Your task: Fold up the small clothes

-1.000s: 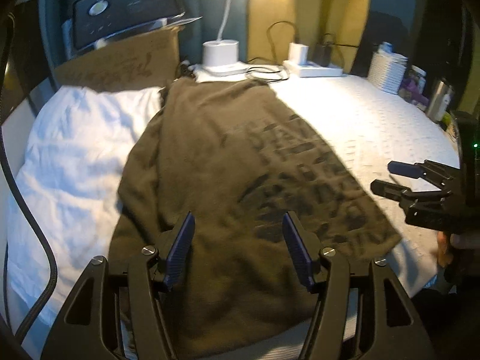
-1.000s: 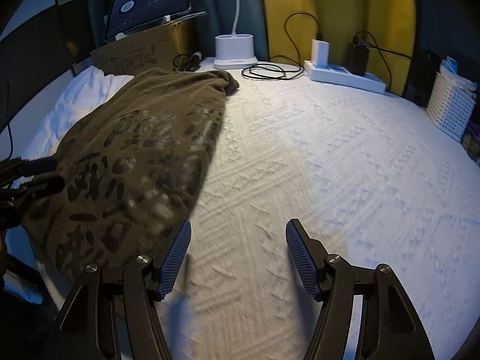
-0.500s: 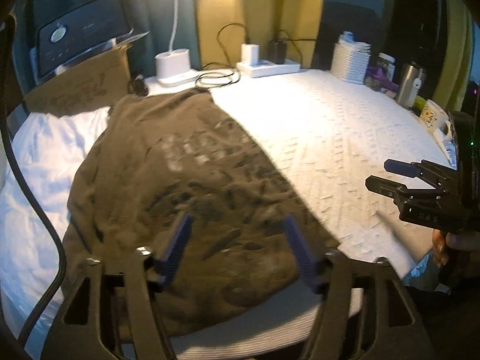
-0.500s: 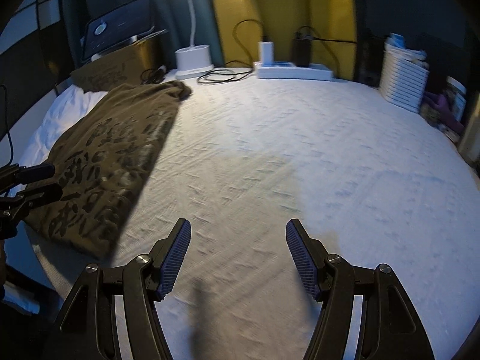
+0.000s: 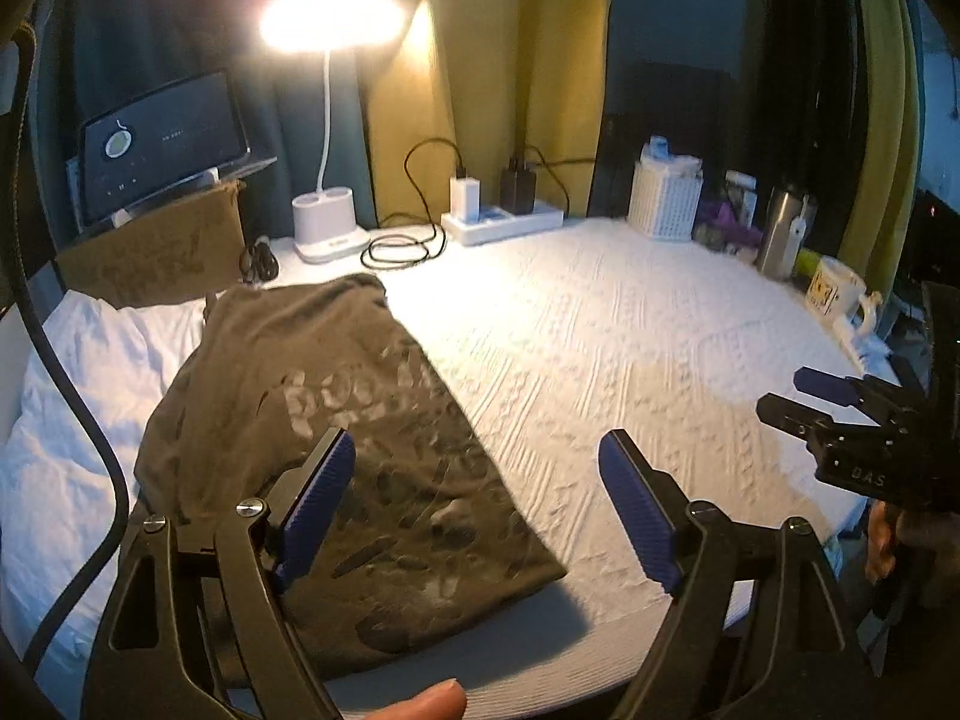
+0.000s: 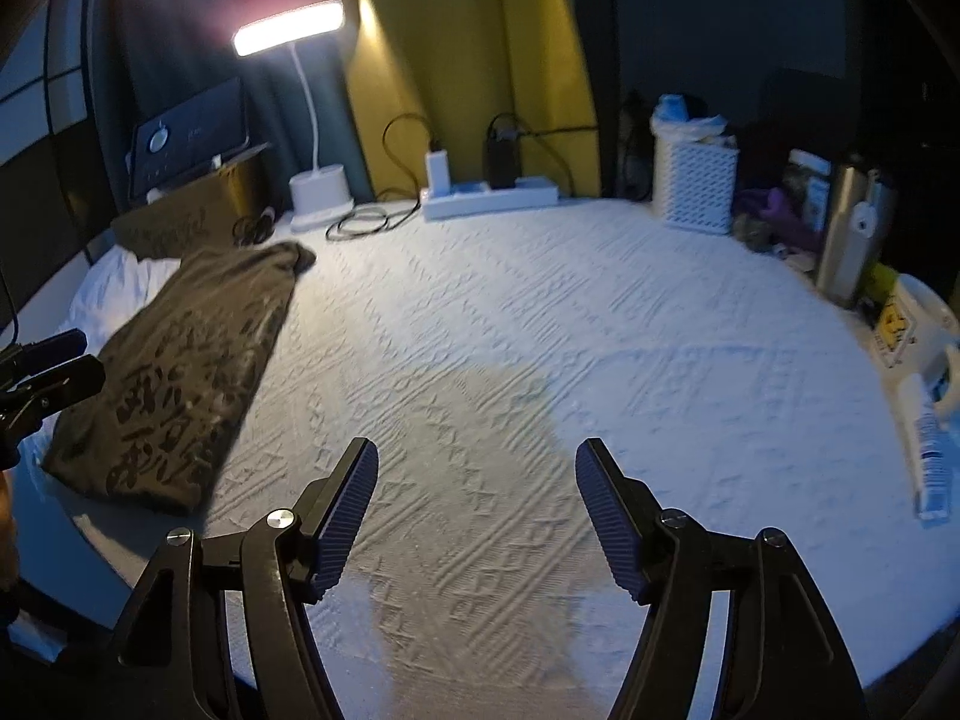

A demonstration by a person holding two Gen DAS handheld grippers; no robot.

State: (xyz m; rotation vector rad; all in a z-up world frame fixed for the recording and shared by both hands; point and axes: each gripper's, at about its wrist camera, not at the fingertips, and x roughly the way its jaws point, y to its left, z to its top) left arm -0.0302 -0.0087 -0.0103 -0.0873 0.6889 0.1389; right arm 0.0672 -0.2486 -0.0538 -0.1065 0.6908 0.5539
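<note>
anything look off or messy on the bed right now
Little stands out. The olive shirt lies folded but skewed, partly on the crumpled white sheet. A white tube lies loose at the bed's right edge by the mug.

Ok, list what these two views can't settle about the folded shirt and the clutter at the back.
- Brown shirt: print unreadable, blurred in both wrist views.
- Its near left edge: hidden behind the left gripper in the left view.
- White mug: cut off by the fisheye edge in the right view.
- Items beside the steel flask: dark, blurred.
</note>
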